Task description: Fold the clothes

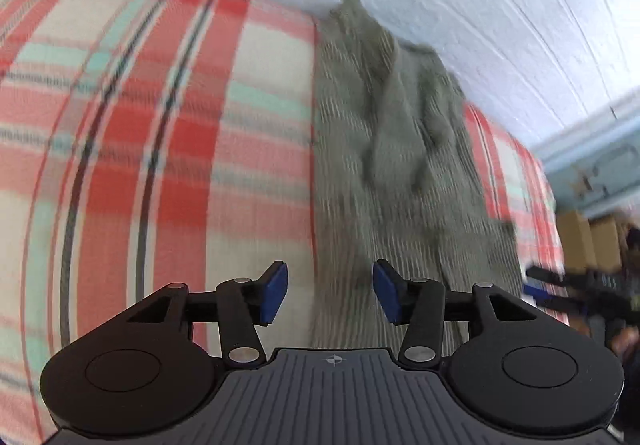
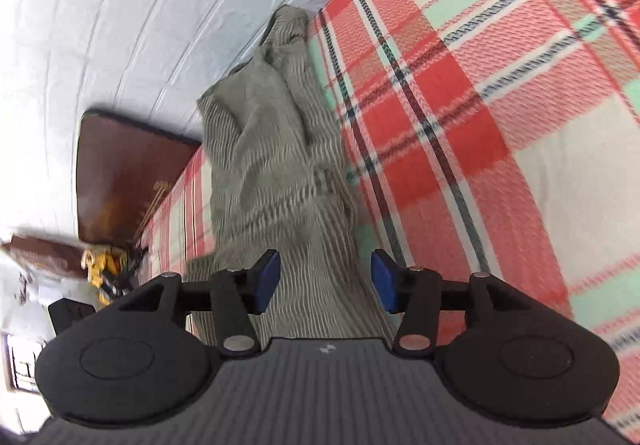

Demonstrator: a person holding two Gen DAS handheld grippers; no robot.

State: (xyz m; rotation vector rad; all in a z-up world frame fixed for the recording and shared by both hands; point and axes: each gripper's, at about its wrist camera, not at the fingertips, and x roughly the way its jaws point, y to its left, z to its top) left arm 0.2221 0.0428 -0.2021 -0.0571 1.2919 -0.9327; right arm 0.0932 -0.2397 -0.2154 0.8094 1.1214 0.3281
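A grey-green ribbed garment (image 1: pixel 400 173) lies in a long, rumpled strip on a red, cream and mint plaid blanket (image 1: pixel 152 133), reaching toward the white wall. My left gripper (image 1: pixel 330 295) hovers open over the garment's near left edge, with nothing between its blue pads (image 1: pixel 274 295). In the right wrist view the same garment (image 2: pixel 276 165) runs away from me along the blanket (image 2: pixel 500 105). My right gripper (image 2: pixel 325 283) is open above the cloth's near end, pads apart and not pressing on it. The right gripper (image 1: pixel 548 287) also shows, blurred, at the left wrist view's right edge.
A white panelled wall (image 1: pixel 480 5) runs behind the bed. A dark wooden headboard (image 2: pixel 120 173) with gold trim stands at one end. Small yellow and dark objects (image 2: pixel 104 265) sit beside it. Cardboard boxes (image 1: pixel 588 241) and a pale blue cabinet (image 1: pixel 592 173) lie beyond the bed's other end.
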